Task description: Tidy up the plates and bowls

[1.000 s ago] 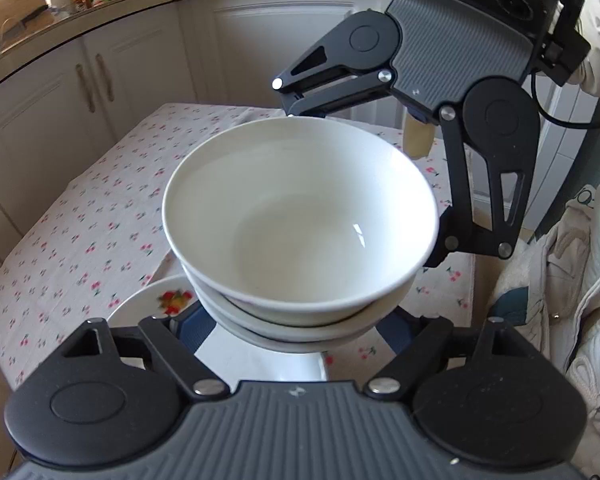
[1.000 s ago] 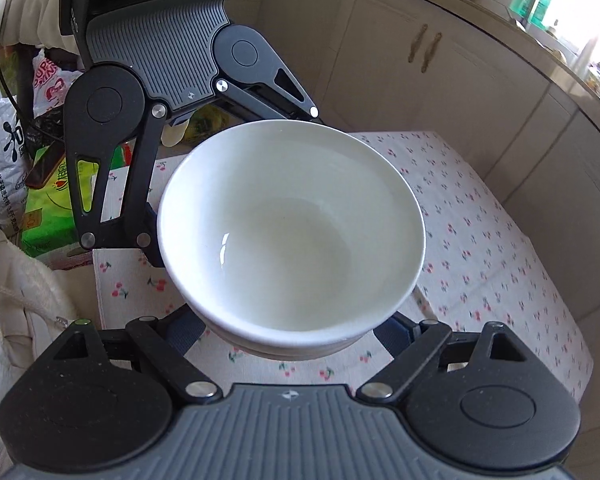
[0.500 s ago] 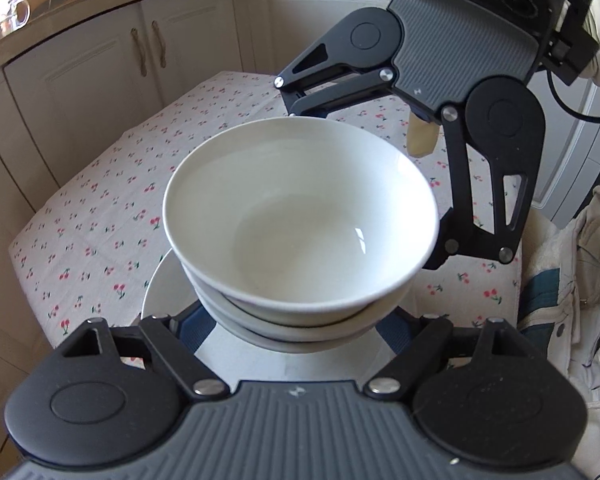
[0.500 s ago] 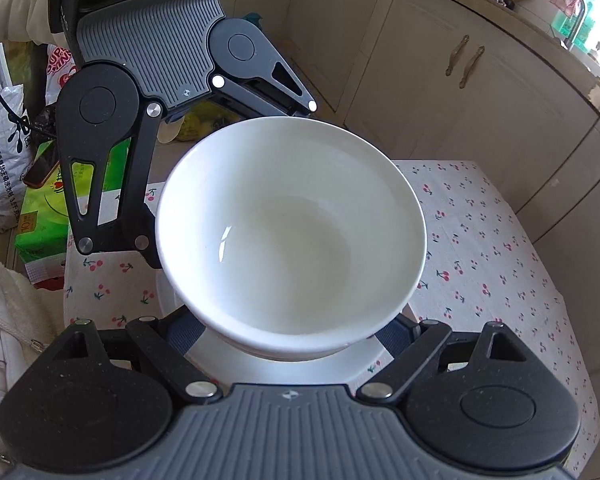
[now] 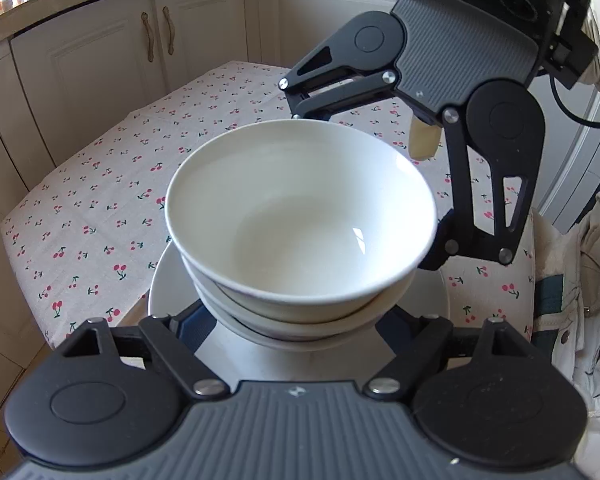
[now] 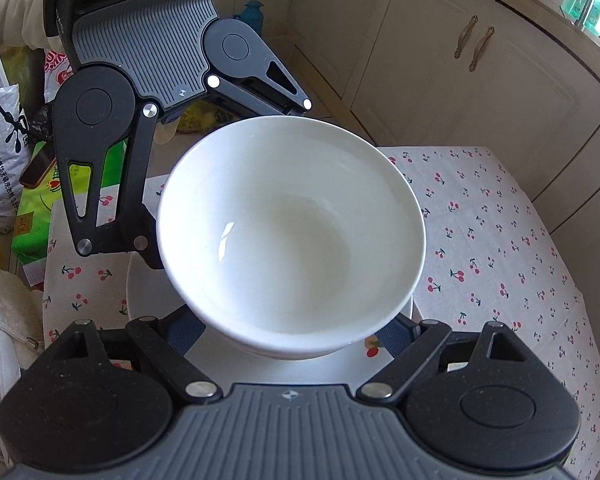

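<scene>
From the left wrist, the left tongs [image 5: 296,320] clasped the near side of two nested white bowls [image 5: 300,216], held above a white plate [image 5: 168,284] on the cherry-print tabletop [image 5: 100,208]; the right tongs [image 5: 364,152] gripped the far side.

From the right wrist, the right tongs [image 6: 292,328] clamped the bowls [image 6: 292,232], the left tongs [image 6: 220,184] opposite.

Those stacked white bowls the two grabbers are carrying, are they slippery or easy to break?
Probably both. The glossy glaze on the top bowl catches the light, so it likely slides against the fingers. It looks like ceramic, stiff and apt to chip if dropped. Nested in the lower bowl, it may shift if tilted.
</scene>
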Demonstrator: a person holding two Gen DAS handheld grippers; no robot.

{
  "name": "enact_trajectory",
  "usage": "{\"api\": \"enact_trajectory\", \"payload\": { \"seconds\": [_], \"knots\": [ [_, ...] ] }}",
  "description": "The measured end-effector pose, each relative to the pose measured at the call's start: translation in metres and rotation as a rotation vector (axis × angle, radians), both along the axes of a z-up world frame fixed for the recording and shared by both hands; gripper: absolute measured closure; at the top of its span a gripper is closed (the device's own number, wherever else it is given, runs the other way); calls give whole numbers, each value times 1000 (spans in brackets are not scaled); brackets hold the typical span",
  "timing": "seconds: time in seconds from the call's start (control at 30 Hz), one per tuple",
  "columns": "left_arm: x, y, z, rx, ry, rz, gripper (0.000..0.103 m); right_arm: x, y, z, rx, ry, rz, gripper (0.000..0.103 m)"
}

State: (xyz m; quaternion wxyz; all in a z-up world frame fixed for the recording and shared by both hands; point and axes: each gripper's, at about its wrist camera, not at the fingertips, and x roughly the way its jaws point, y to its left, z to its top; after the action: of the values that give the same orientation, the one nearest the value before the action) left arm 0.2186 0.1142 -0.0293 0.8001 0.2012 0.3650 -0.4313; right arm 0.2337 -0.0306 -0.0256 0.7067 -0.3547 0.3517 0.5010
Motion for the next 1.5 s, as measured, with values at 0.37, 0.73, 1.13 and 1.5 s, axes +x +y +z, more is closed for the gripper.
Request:
{"api": "enact_trajectory", "payload": {
  "seconds": [0.37,0.73,1.13,1.5],
  "knots": [
    [-6,1,1,-5,-32,35,16,0,0,1,25,-18,-35,2],
    [-42,9,16,-11,-134,180,8,-33,-13,16,40,-96,-102,0],
    [-131,-20,46,-99,-354,630,1,-86,-65,41,214,-169,-655,0],
    [-179,-57,52,-113,-297,889,1,-146,-100,32,323,-149,-1040,0]
  ]
}}
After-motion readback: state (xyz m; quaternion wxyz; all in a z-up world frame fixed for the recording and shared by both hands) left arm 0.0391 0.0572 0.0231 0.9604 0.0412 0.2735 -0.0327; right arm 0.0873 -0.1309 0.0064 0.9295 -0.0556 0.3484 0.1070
